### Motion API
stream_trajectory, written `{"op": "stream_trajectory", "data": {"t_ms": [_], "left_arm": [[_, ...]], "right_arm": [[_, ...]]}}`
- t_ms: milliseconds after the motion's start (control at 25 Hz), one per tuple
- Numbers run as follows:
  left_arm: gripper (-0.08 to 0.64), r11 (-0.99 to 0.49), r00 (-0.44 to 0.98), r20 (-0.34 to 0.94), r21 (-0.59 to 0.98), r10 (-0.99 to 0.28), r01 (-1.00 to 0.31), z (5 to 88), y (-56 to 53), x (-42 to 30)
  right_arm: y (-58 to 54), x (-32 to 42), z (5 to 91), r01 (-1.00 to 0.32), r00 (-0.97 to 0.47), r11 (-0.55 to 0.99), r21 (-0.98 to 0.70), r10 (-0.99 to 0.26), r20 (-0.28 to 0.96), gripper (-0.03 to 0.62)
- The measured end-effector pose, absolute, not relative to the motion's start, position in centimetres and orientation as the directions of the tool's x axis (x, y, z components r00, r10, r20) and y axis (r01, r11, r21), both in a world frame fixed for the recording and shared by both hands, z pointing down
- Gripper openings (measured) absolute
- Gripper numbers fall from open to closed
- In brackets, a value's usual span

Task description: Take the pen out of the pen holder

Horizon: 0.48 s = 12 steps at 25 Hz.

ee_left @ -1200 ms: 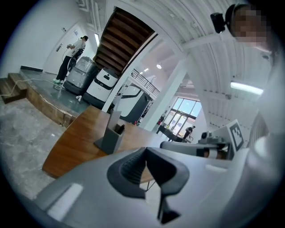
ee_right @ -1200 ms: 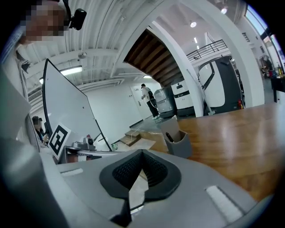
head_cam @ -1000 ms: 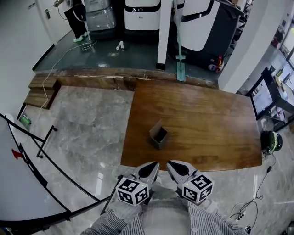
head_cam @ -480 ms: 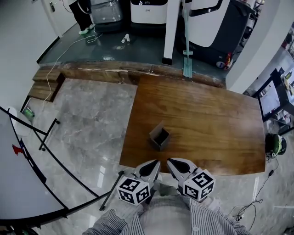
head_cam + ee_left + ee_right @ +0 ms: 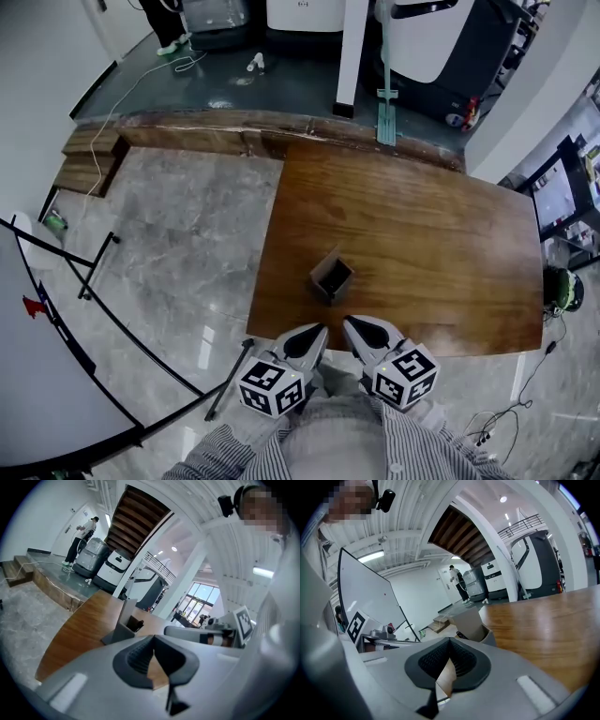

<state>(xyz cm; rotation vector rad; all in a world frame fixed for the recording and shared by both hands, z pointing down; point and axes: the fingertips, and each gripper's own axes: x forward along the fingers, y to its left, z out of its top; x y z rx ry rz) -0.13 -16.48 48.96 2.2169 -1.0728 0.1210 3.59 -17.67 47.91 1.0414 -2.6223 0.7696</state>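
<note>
A small grey box-shaped pen holder (image 5: 332, 277) stands on the brown wooden table (image 5: 431, 234), near its front edge. A dark pen end (image 5: 136, 624) pokes out of the holder (image 5: 123, 620) in the left gripper view; the right gripper view shows the holder (image 5: 471, 622) too. My left gripper (image 5: 319, 331) and right gripper (image 5: 348, 324) hover side by side just short of the table's front edge, a little below the holder in the head view. Both are shut with nothing between the pads, and both point at the holder without touching it.
A whiteboard on a black stand (image 5: 42, 375) fills the left foreground over the marble floor. A wooden step (image 5: 216, 141) runs behind the table, with a mop (image 5: 384, 108), white machines and a person (image 5: 164, 23) beyond. Cables (image 5: 497, 427) lie at the right.
Both grippers have eased slightly forward toward the holder, and the head view has shifted a little. The jaws stay shut and the holder has not moved.
</note>
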Motion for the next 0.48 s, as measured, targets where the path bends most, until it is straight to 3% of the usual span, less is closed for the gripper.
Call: {"op": "stream_trajectory", "data": {"t_ms": [480], "left_arm": [[0.008, -0.476, 0.706, 0.363, 0.545, -0.609, -0.69, 49.5, -17.8, 0.2]], "right_arm": [[-18.4, 3.1, 48.7, -0.711, -0.703, 0.584, -0.391, -0.586, 0.403, 0.0]]}}
